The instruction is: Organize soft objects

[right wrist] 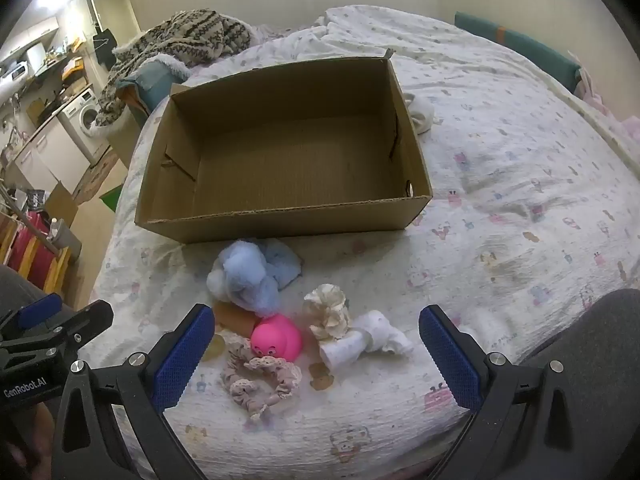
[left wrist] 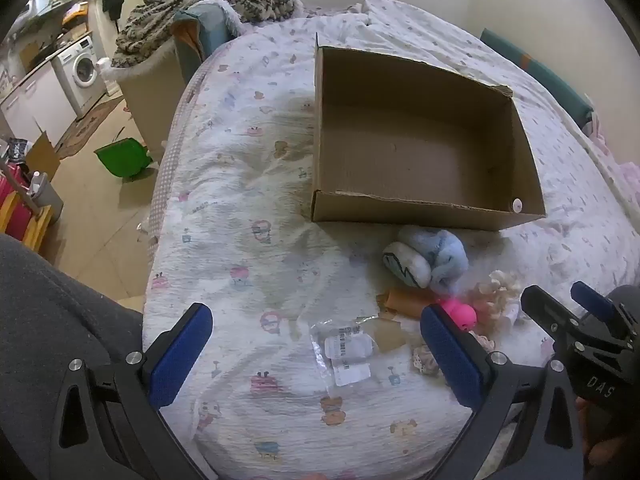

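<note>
Cardboard box point(right wrist: 280, 168) lay open and empty on the bed point(right wrist: 520, 184), toward its far side; nothing had yet been placed inside. Just near of the box's front wall, the soft objects were heaped together: a pale blue plush point(right wrist: 248, 276), a pink rubbery toy point(right wrist: 276, 336), a cream ruffled piece point(right wrist: 328, 312), a white rolled cloth point(right wrist: 368, 340), and a beige lace scrunchie point(right wrist: 260, 380) nearest the viewer. A clear plastic packet point(left wrist: 348, 348) lay to the left of the heap. The right gripper point(right wrist: 316, 356) hovered over the heap, fingers spread wide and pinching nothing; the left gripper point(left wrist: 316, 356), also spread and empty, hung over the packet. Judged from this layout, the sorting had not begun, and every item remained to be moved into the box.
</note>
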Available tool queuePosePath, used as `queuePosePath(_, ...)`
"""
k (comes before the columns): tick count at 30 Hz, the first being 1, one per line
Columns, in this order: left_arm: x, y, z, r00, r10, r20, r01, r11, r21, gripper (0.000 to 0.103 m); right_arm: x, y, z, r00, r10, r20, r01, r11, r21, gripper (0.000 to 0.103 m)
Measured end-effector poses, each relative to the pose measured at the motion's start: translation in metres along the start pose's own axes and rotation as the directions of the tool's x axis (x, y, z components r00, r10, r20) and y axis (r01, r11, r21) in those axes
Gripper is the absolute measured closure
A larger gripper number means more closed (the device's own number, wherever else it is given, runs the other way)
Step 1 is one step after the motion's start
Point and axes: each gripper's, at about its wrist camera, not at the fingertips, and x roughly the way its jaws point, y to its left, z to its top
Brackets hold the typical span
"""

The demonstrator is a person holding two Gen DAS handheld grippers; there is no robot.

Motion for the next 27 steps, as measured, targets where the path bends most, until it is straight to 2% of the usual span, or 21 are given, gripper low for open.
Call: queuePosePath(27,0.0026,0.0004,-0.0021,1.0,-0.001,-0.005,0.001,1.0,-0.001,0.0,0.0011,-0.001,-0.0002,1.0,-0.001,-0.008,0.001,1.0,0.004,0.0)
